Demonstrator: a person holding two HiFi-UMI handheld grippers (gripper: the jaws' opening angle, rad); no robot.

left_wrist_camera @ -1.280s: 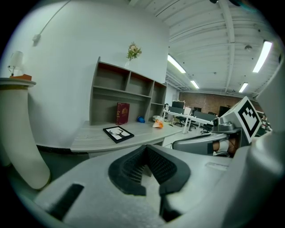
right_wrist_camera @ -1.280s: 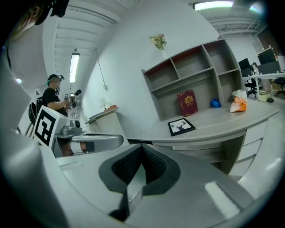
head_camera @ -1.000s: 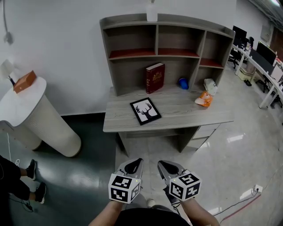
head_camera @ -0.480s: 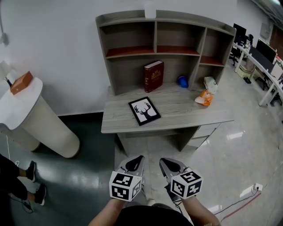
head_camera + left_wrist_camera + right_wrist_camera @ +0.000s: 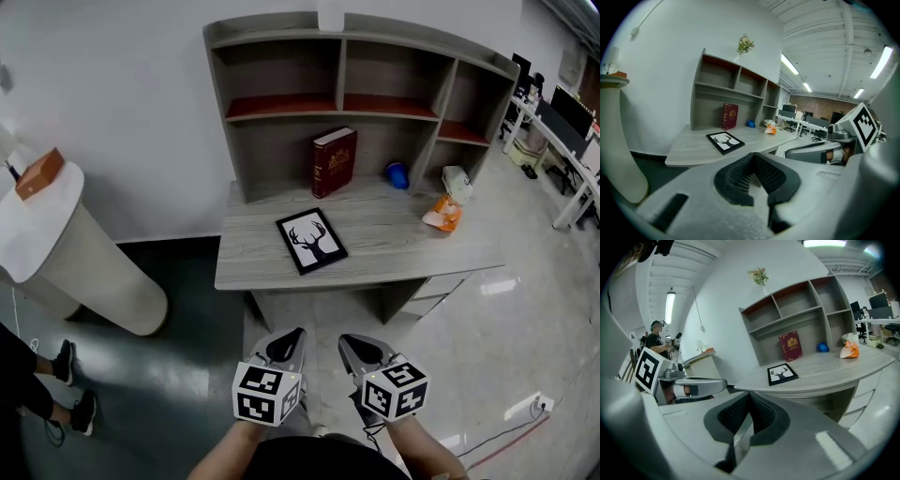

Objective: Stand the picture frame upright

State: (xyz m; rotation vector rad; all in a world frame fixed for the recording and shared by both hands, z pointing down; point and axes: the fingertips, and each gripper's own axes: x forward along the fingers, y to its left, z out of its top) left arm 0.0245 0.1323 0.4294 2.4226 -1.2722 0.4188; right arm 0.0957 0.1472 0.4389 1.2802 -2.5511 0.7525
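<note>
The black rectangular picture frame with a deer print (image 5: 311,241) lies flat near the front-left edge of the grey wooden desk (image 5: 403,242), well apart from the left tool (image 5: 291,336) and right tool (image 5: 349,341), both closed on nothing and held side by side, apparently because no reach has begun.

moved a bit closer to desk (image 5: 394,234), shelf unit (image 5: 281,155) and picture frame (image 5: 311,241) slightly larger; left gripper (image 5: 289,336), right gripper (image 5: 351,341) carried forward
</note>
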